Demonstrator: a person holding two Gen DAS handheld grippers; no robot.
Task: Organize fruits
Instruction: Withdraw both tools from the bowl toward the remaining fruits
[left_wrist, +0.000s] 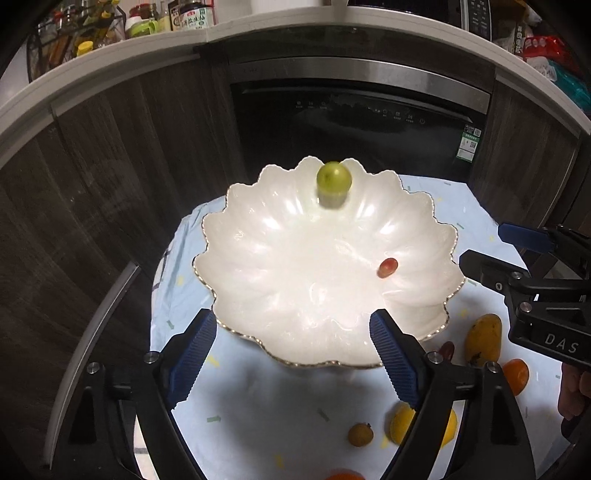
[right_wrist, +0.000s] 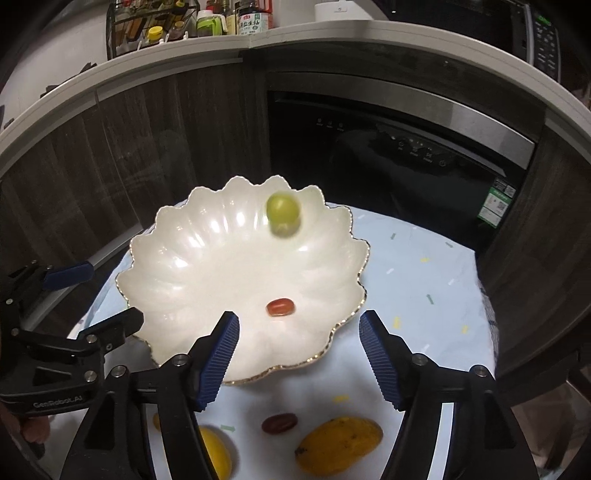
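Left wrist view shows your scalloped white bowl (left_wrist: 280, 258) on the pale cloth (left_wrist: 258, 413), with both grippers parted and empty at its near rim. A green grape (left_wrist: 333, 178) sits by the far wall, a red grape (left_wrist: 388, 266) nearer the right gripper (right_wrist: 299, 354). Take the mango (right_wrist: 338, 448) next, I'd say: lower your left gripper (left_wrist: 291, 354) low into the bowl before releasing, so round fruit doesn't roll out.

Two grapes (right_wrist: 282, 210) lie in the bowl (right_wrist: 192, 266); a mango (right_wrist: 338, 448) lies on the table (right_wrist: 424, 295) before it.
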